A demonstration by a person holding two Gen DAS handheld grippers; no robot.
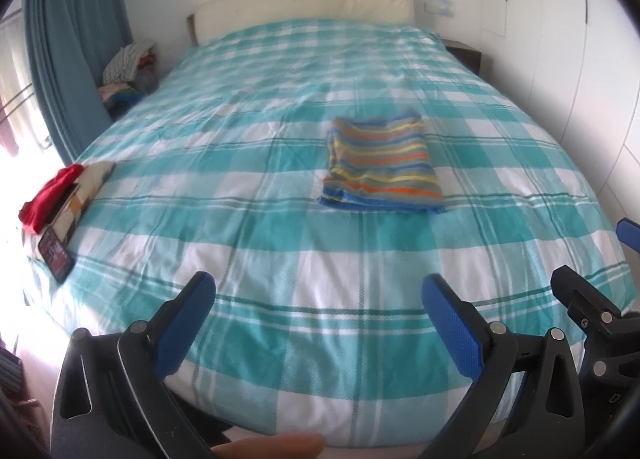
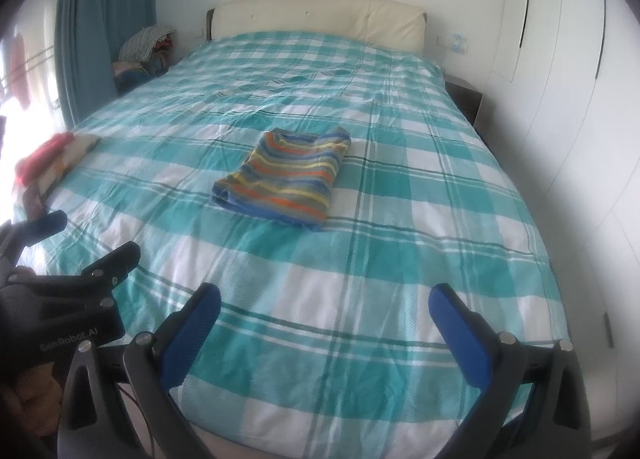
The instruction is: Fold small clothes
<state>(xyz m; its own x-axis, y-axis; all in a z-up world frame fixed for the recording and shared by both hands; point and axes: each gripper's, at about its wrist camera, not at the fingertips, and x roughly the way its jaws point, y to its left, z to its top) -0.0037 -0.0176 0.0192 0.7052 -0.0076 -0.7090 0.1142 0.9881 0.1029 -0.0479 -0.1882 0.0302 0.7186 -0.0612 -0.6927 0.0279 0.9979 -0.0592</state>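
A small striped garment [image 1: 382, 167] in blue, orange and yellow lies folded into a rectangle in the middle of the bed; it also shows in the right wrist view [image 2: 284, 179]. My left gripper [image 1: 318, 291] is open and empty, held over the foot of the bed, well short of the garment. My right gripper [image 2: 326, 301] is open and empty too, beside the left one. The right gripper's body shows at the right edge of the left wrist view [image 1: 592, 311], and the left gripper's body shows at the left of the right wrist view [image 2: 60, 283].
The bed has a teal and white checked cover [image 1: 280, 219]. At its left edge lie a red cloth [image 1: 52, 195] on a patterned folded piece [image 1: 86, 191] and a dark phone-like object [image 1: 56, 255]. A clothes pile [image 1: 128, 63] sits by the blue curtain. White wardrobes [image 2: 560, 99] stand at the right.
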